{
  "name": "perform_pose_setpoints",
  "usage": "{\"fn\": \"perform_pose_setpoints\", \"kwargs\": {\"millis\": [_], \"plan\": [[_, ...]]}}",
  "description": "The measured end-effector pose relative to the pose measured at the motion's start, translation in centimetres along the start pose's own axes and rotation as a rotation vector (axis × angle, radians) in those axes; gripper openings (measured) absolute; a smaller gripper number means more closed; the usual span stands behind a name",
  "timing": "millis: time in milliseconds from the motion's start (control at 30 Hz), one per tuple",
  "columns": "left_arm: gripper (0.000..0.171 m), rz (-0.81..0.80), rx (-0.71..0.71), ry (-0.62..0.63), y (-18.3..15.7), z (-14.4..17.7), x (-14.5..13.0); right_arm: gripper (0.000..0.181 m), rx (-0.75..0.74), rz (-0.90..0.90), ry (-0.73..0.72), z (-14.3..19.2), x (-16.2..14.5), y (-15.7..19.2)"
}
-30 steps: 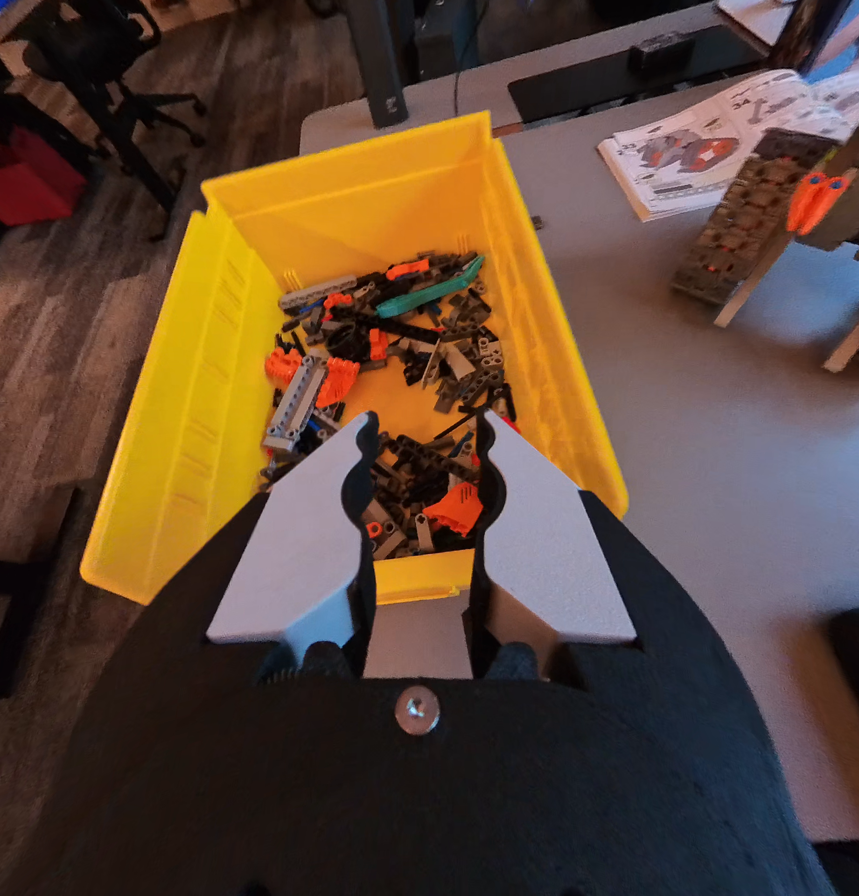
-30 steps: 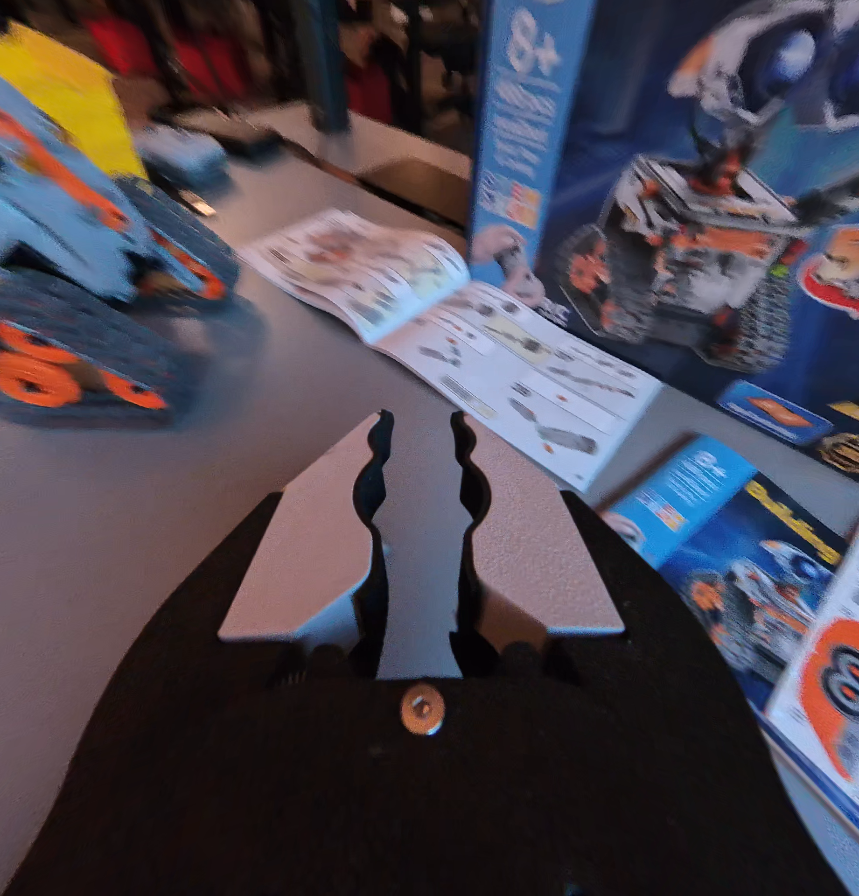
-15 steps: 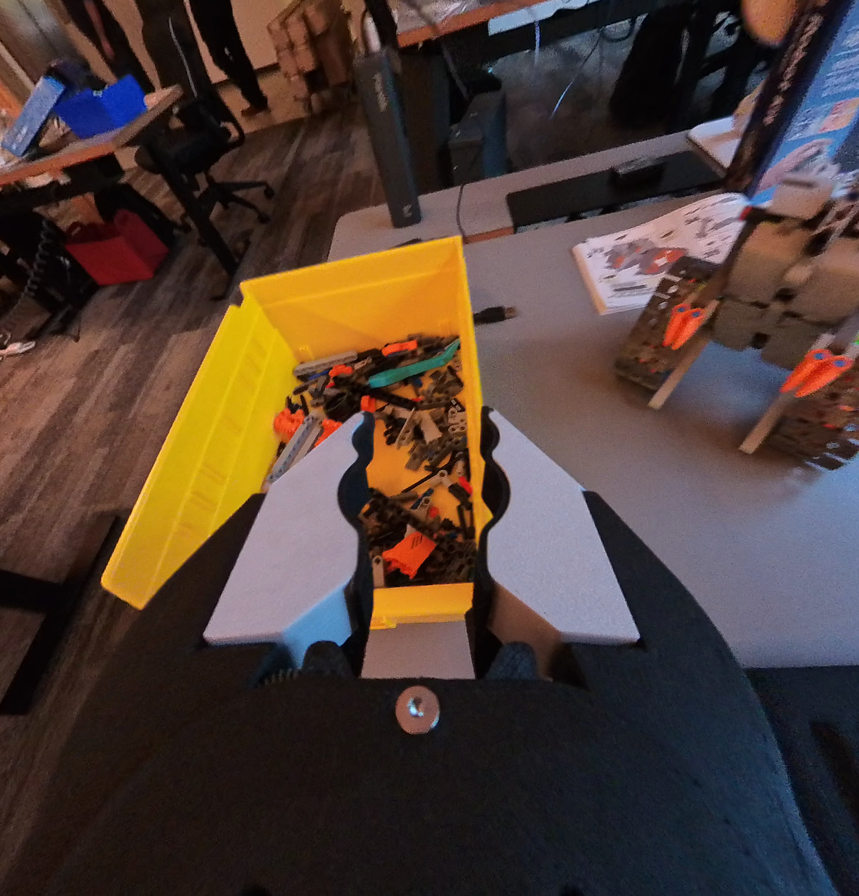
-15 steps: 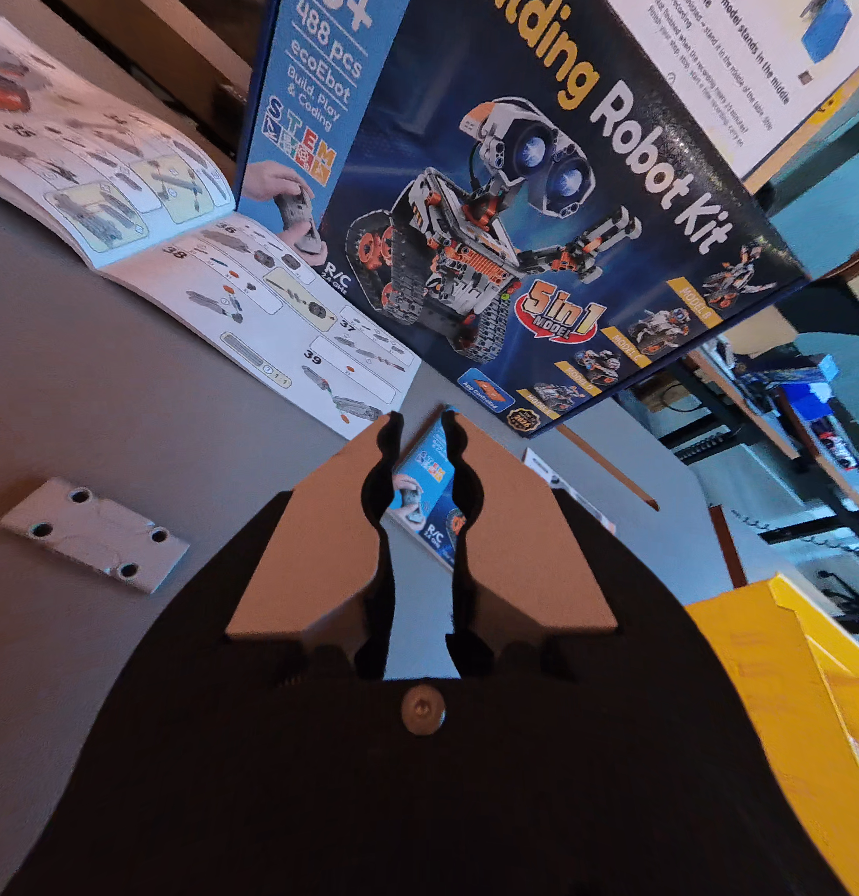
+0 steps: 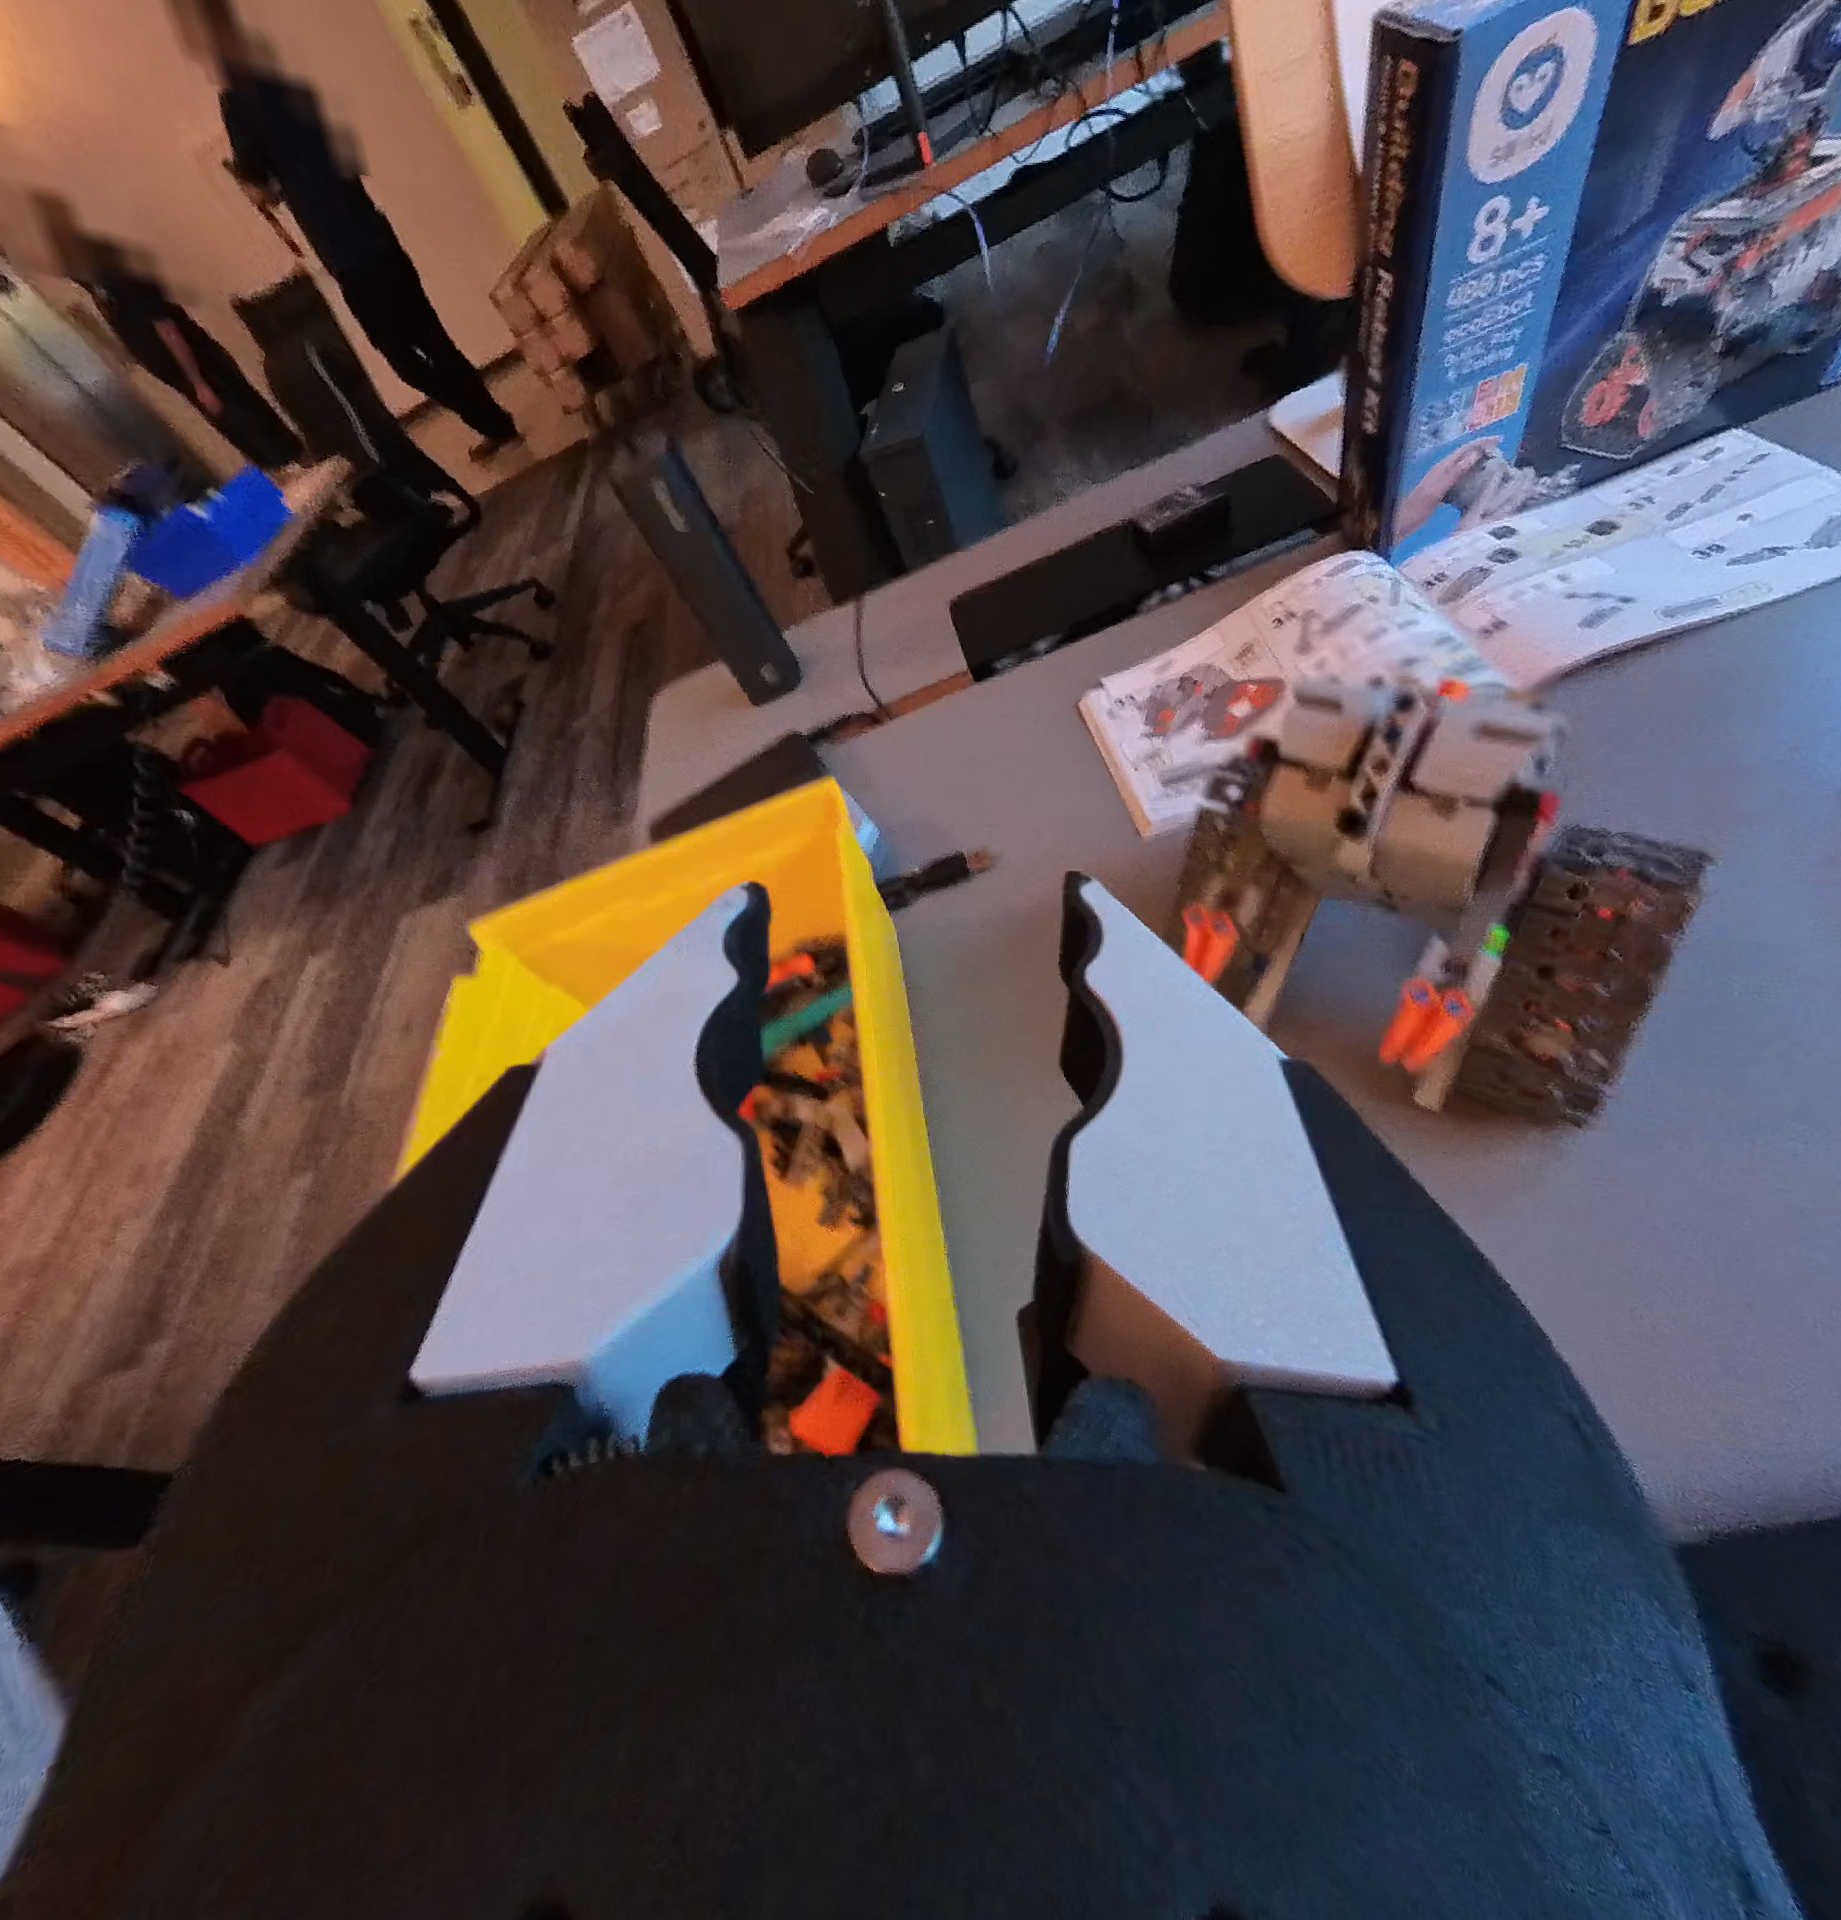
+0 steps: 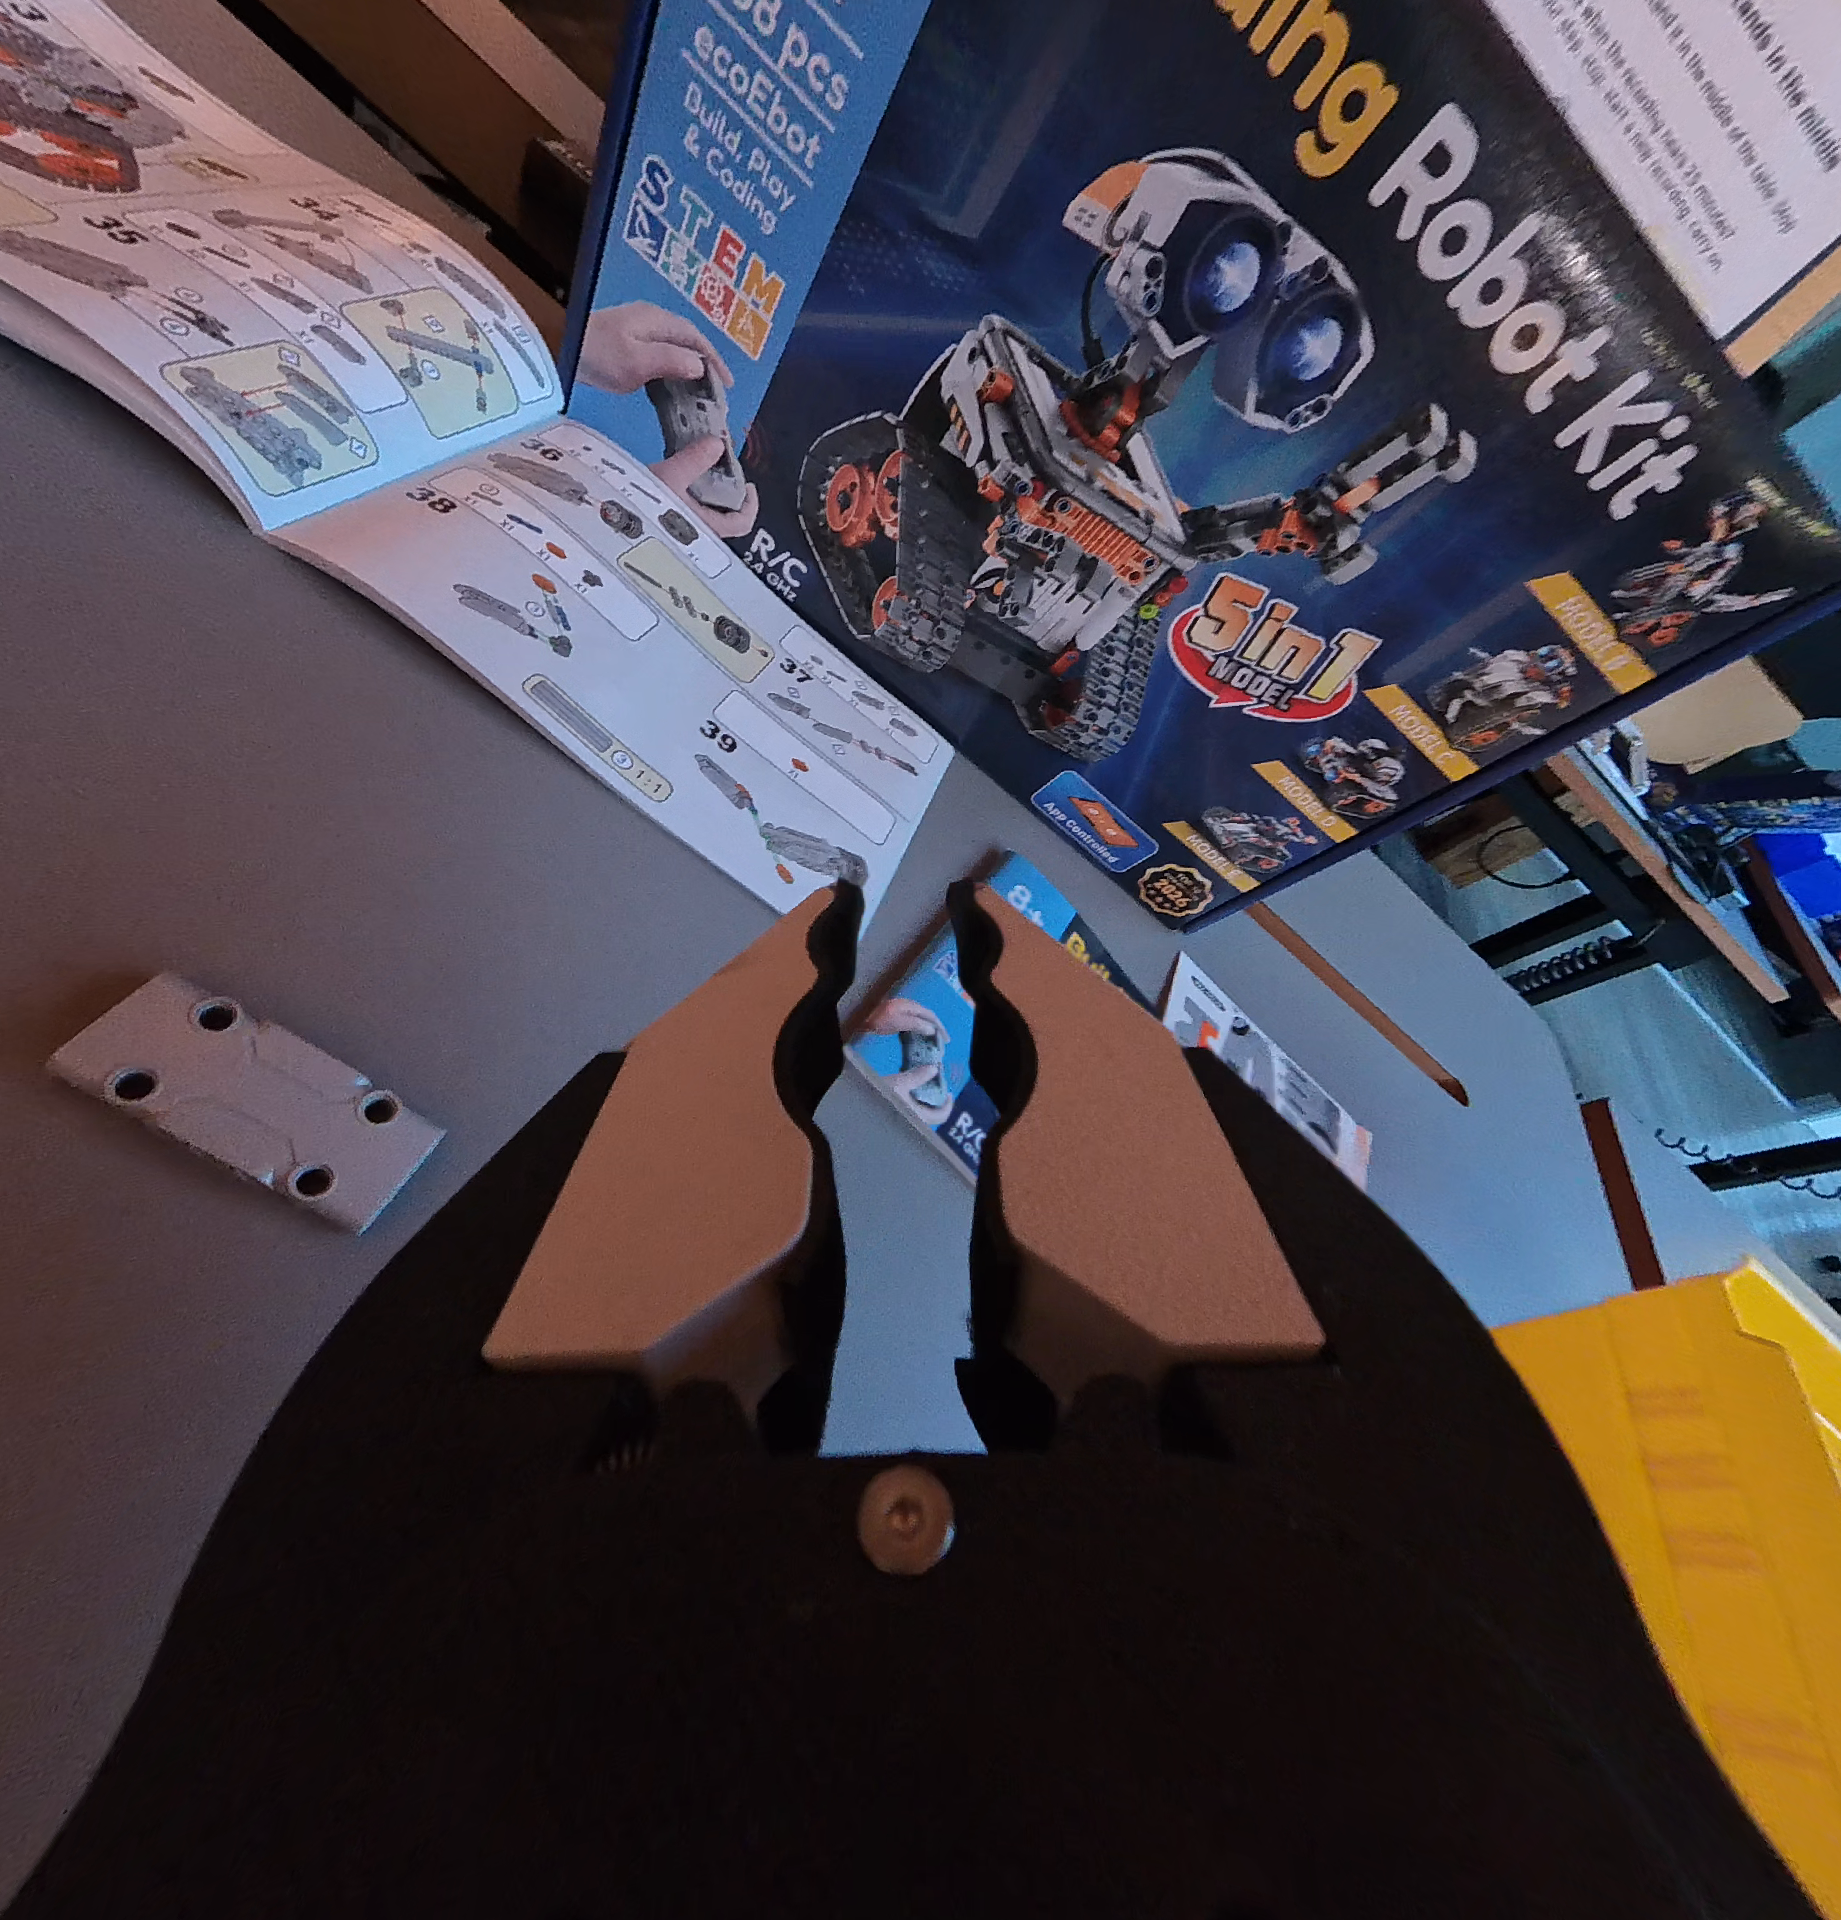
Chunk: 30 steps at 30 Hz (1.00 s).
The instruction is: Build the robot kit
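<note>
Yellow bin (image 5: 900, 1143) with small building pieces (image 5: 822, 1122) stands at the left edge of the desk (image 5: 1674, 1195), and the left gripper (image 5: 911, 914) hangs above it with jaws spread wide and nothing between them. Its right finger is over bare desk, its left finger over the bin's inside.

The right gripper (image 6: 900, 894) hovers over the desk with jaws nearly together, only a narrow gap, and it holds nothing. Nearest to it are a small booklet (image 6: 937, 1049) just beyond the tips, an open instruction manual (image 6: 583, 582), and a flat grey plate with four holes (image 6: 241, 1096) to its left. A big blue kit box (image 6: 1259, 436) stands upright behind the manual. Another yellow bin wall (image 6: 1705, 1538) is at the right.

The bin sits very close to the desk edge, so I think a push from the left gripper could tip it and spill pieces to the floor. A half-built tracked model (image 5: 1415, 894) stands near, and a careless sweep could knock it.

The desk is grey and smooth. The room has a wooden floor (image 5: 220, 1195), other desks, an office chair (image 5: 407, 561) and people standing far behind.
</note>
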<state>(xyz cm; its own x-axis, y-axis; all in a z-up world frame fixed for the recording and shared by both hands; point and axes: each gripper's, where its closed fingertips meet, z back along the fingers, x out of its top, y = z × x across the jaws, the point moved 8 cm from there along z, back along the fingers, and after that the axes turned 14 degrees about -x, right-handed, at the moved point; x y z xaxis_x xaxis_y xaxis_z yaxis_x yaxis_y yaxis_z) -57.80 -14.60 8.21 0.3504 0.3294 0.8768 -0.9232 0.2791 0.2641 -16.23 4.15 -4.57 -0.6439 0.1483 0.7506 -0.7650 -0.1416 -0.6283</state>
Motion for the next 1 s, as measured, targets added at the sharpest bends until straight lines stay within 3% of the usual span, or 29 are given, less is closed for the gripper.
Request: {"fn": "perform_pose_setpoints", "kwargs": {"millis": [67,167,233,333,667,767,833,900,1000], "plan": [[0.077,-0.056,0.143,0.012,0.9,-0.9,2.7,0.018,0.02,0.003,0.017,-0.3,-0.4,0.3],[0.082,-0.101,0.494,0.125,3.6,-1.3,6.2,0.019,0.02,0.021,0.031,-0.7,-0.9,0.4],[0.081,-0.101,0.607,0.17,4.6,-1.7,7.7,0.019,0.016,0.021,0.043,-0.9,-1.1,0.4],[0.08,-0.094,0.609,0.15,4.9,-2.6,8.4,0.019,0.008,0.021,0.049,-1.0,-1.3,0.2],[0.08,-0.055,0.608,0.177,5.7,-3.4,6.8,0.018,0.014,0.012,0.055,-1.3,-1.5,-0.1],[0.08,-0.036,0.552,0.167,5.9,-3.9,6.7,0.019,0.015,-0.001,0.053,-1.2,-1.5,-0.2],[0.081,0.079,0.403,0.127,7.0,-3.9,7.2,0.019,0.019,-0.025,0.049,-1.3,-1.7,-0.4],[0.07,0.259,0.247,0.078,9.0,-2.8,7.4,0.02,0.023,-0.036,0.047,-1.6,-1.9,-0.6],[0.067,0.514,0.22,0.057,11.9,-0.2,4.8,0.02,0.021,-0.036,0.062,-1.8,-2.7,-0.8]]}}
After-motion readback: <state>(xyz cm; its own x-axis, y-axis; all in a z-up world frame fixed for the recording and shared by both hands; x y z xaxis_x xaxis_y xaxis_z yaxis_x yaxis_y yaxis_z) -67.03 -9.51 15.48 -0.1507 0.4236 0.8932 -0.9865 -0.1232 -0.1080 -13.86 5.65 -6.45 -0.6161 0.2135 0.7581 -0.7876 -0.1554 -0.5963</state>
